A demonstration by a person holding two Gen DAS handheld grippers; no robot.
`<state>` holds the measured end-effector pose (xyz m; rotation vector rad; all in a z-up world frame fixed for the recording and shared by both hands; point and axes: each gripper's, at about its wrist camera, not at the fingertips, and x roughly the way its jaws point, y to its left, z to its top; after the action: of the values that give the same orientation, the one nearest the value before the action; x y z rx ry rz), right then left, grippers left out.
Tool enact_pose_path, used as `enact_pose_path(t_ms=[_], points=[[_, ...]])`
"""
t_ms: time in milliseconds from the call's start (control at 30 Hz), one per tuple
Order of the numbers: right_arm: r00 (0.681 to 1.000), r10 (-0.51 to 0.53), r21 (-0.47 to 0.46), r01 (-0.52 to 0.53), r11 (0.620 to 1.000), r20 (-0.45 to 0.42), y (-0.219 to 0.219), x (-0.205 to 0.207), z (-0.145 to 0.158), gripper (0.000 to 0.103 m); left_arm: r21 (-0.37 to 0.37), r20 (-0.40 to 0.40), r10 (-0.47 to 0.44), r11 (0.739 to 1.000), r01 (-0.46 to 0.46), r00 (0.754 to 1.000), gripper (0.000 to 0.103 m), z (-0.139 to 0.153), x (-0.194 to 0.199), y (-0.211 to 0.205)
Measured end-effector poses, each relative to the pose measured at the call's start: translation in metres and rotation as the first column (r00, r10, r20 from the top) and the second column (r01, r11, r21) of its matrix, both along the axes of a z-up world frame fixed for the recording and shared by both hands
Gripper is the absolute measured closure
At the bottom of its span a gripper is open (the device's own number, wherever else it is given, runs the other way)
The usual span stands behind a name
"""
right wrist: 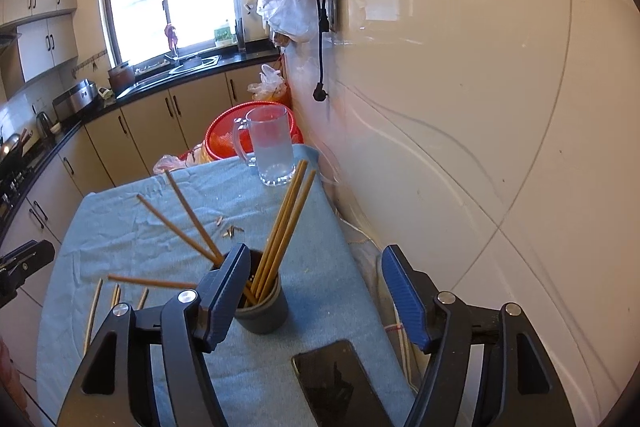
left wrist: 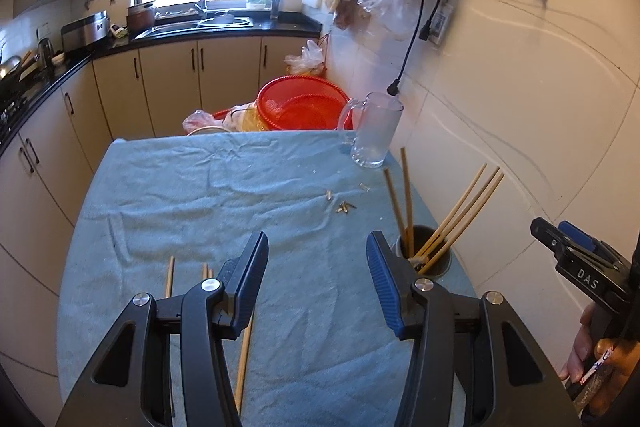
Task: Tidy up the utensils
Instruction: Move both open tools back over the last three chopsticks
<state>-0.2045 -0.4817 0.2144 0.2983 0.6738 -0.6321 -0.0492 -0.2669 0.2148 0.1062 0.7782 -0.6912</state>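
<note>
A dark cylindrical holder stands on the blue cloth near the wall, with several wooden chopsticks leaning out of it. My right gripper hovers open just above and in front of it, and its pads touch nothing. More loose chopsticks lie flat on the cloth under my left gripper, which is open and empty above the table. The holder sits just right of the left gripper's right finger. The right gripper shows at the right edge, held by a hand.
A glass mug stands at the table's far right corner by the tiled wall. A black phone lies near the front edge. Small wood bits are scattered mid-cloth. A red basket sits beyond the table.
</note>
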Motion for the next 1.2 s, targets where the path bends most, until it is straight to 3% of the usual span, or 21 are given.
enact_pose_path(t_ms=[567, 800, 933, 967, 1200], points=[[0.995, -0.05, -0.097, 0.042, 0.994, -0.083, 0.046, -0.003, -0.009, 0.026, 0.017, -0.053, 0.045, 0.999, -0.044, 0.998, 0.053, -0.024, 0.001, 0.046], [0.995, 0.093, -0.125, -0.097, 0.987, -0.039, 0.083, -0.006, -0.013, 0.021, 0.036, -0.065, 0.105, 0.994, -0.103, 0.992, 0.053, -0.037, 0.009, 0.081], [0.988, 0.143, -0.134, -0.149, 0.98, -0.056, 0.107, -0.002, -0.02, 0.021, 0.05, -0.1, 0.165, 0.986, -0.161, 0.981, 0.053, -0.051, 0.017, 0.11], [0.979, 0.187, -0.086, -0.194, 0.977, -0.081, 0.115, 0.007, -0.026, 0.021, 0.052, -0.106, 0.178, 0.983, -0.174, 0.978, 0.053, -0.053, 0.018, 0.116], [0.958, 0.27, 0.014, -0.27, 0.963, -0.095, 0.136, 0.032, -0.04, 0.024, 0.073, -0.135, 0.231, 0.972, -0.223, 0.964, 0.053, -0.068, 0.023, 0.153]])
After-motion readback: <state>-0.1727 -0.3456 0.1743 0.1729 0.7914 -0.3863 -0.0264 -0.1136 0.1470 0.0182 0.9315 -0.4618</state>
